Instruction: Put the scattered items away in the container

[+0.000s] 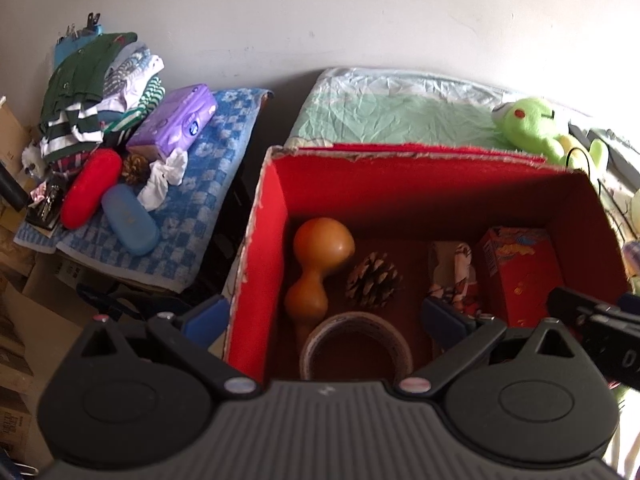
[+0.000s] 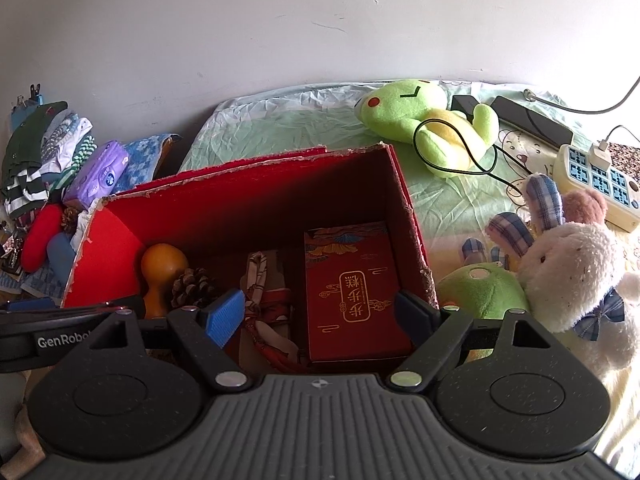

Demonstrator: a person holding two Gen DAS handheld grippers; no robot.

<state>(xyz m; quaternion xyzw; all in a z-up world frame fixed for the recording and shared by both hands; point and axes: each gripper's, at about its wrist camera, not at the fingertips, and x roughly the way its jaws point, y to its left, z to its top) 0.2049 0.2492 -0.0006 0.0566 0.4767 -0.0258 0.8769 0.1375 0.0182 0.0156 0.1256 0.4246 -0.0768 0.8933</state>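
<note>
An open red cardboard box (image 1: 272,216) (image 2: 404,196) sits on the bed. Inside lie an orange gourd (image 1: 316,264) (image 2: 162,268), a pine cone (image 1: 372,280) (image 2: 192,286), a roll of tape (image 1: 356,344), a patterned cloth (image 1: 456,276) (image 2: 264,300) and a red packet (image 1: 520,268) (image 2: 356,288). My left gripper (image 1: 324,316) hangs open above the box's near left part, empty. My right gripper (image 2: 320,308) is open over the box's near right part, with nothing between its fingers.
A green plush frog (image 2: 428,120) (image 1: 540,128), a white plush rabbit (image 2: 576,272), a second green plush (image 2: 484,292) and a power strip (image 2: 596,184) with cables lie right of the box. On a blue towel (image 1: 200,200) at left: red case (image 1: 90,188), blue case (image 1: 130,220), tissue pack (image 1: 176,120), folded clothes (image 1: 80,92).
</note>
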